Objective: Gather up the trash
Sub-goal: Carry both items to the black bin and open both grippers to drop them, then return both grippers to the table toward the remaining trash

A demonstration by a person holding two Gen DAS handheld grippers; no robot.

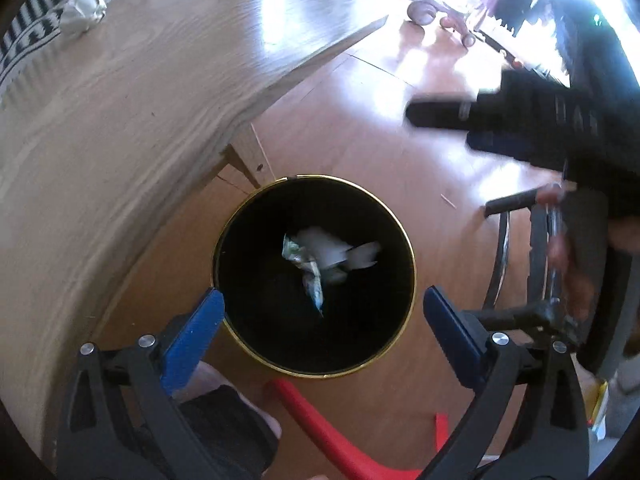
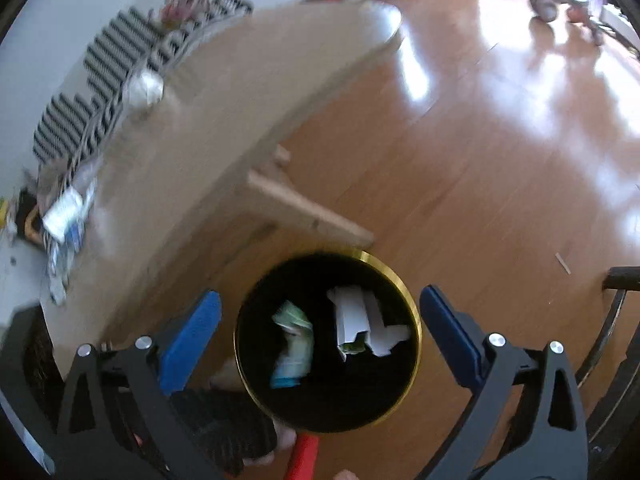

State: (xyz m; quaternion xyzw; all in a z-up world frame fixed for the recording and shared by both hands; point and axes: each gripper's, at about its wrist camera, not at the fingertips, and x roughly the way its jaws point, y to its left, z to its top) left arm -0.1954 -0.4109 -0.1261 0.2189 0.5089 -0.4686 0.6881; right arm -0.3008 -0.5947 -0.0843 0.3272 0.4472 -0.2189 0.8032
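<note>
1. Below me I see a sunlit wooden floor (image 1: 360, 148) and a pale wooden table (image 1: 120, 120).
2. A black bin (image 1: 240, 304) with a gold rim stands on the floor beside the table leg.
3. My left gripper (image 1: 324, 312) and right gripper (image 2: 320, 312) both hang over it, jaws spread wide, holding nothing.
4. White paper (image 2: 360, 320) and a greenish wrapper (image 2: 294, 344) lie inside the bin.
5. One crumpled ball (image 1: 82, 14) sits on the table.
</note>
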